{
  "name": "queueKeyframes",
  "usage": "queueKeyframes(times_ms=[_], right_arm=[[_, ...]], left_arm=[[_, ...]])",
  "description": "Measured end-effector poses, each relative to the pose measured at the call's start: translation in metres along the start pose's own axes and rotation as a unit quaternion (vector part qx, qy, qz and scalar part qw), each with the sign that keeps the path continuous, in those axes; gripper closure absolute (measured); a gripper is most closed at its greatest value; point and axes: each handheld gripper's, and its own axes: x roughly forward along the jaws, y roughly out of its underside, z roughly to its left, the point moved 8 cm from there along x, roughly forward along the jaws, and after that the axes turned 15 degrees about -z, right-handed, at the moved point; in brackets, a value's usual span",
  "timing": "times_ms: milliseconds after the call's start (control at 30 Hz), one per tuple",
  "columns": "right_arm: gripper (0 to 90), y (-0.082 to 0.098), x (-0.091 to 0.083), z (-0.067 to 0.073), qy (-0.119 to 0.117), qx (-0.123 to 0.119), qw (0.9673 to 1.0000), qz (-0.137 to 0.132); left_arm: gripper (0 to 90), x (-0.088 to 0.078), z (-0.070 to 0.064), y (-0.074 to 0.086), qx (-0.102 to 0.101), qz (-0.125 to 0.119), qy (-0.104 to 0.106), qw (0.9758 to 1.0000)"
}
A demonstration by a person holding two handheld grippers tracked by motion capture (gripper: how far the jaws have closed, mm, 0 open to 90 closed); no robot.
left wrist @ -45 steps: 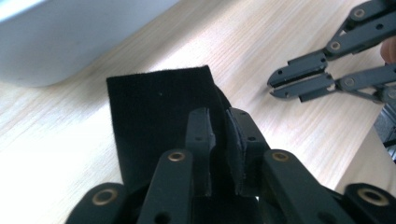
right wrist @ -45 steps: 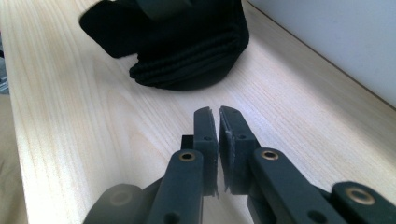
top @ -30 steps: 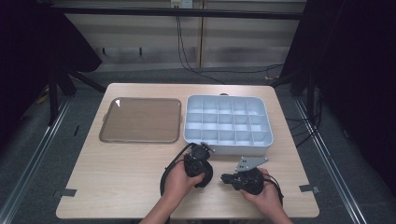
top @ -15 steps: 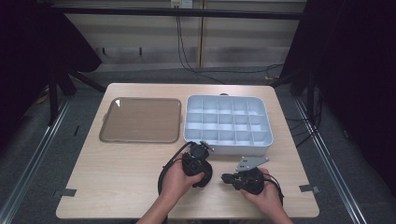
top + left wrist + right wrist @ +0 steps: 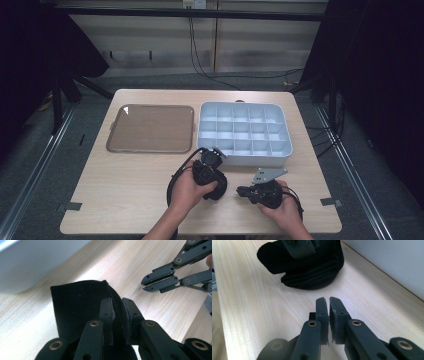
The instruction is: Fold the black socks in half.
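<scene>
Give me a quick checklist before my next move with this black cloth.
1. Black cloth between the left gripper fingers: ok; they have just been opening a little, cloth between them.
2. Grip firm enough to lift: cannot tell.
3. Right gripper fingers shut on nothing: ok.
4. Right gripper apart from the cloth, low over the table: ok.
5. Compartment box cells free: ok, as far as the high view shows.
6. Brown tray bare: ok.
</scene>
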Motion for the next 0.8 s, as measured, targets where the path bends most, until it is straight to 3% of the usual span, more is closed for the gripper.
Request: queueKeyframes(times_ms=[400,767,800], right_arm=[[86.0,-0.001,0.0,0.0,-0.001,0.0,1.0,-0.001],[86.0,-0.001,0.0,0.001,-0.001,0.001,1.0,-0.001],[86.0,-0.001,0.0,0.001,-0.001,0.002,1.0,-0.001]], left_arm=[[75.1,-0.008,0.006,-0.005,-0.006,-0.012,-0.005,0.9999],[62.6,-0.019,0.02,-0.004,-0.014,-0.033,-0.016,0.9992],[61.5,-0.021,0.023,-0.004,-0.022,-0.036,-0.017,0.999]])
